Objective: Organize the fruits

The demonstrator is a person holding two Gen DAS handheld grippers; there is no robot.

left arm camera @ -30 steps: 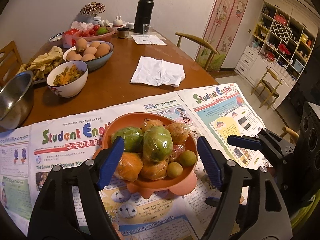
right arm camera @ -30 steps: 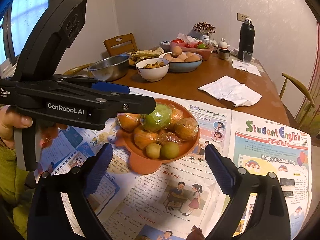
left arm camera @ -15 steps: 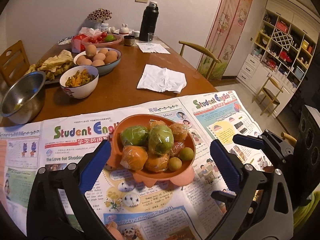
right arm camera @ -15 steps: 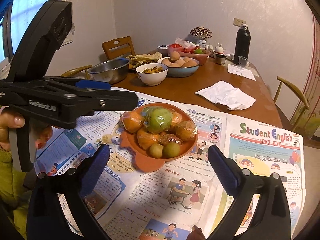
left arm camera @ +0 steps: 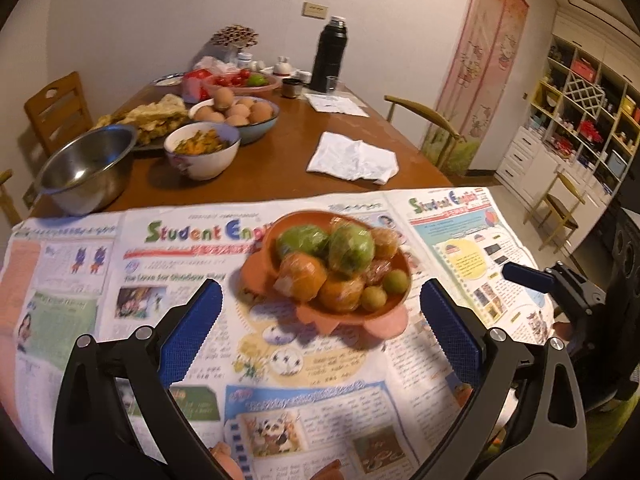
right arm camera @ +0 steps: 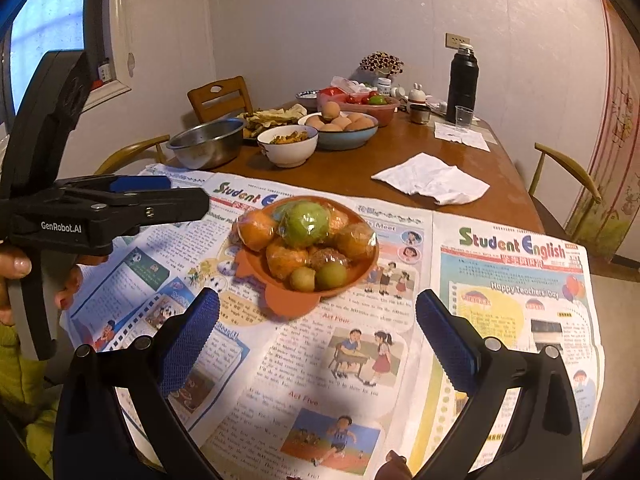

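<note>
While both grippers' jaws stand spread and empty, the fruit bowl (left arm camera: 394, 300) sits beyond them on newspaper (left arm camera: 120, 320).

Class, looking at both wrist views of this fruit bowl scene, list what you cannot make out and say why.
- Fruit at the bottom of the orange bowl: covered by the wrapped fruit on top, both views.
- Newspaper small print: motion-blurred, left wrist view.
- Shelf contents: too small, left wrist view.
</note>
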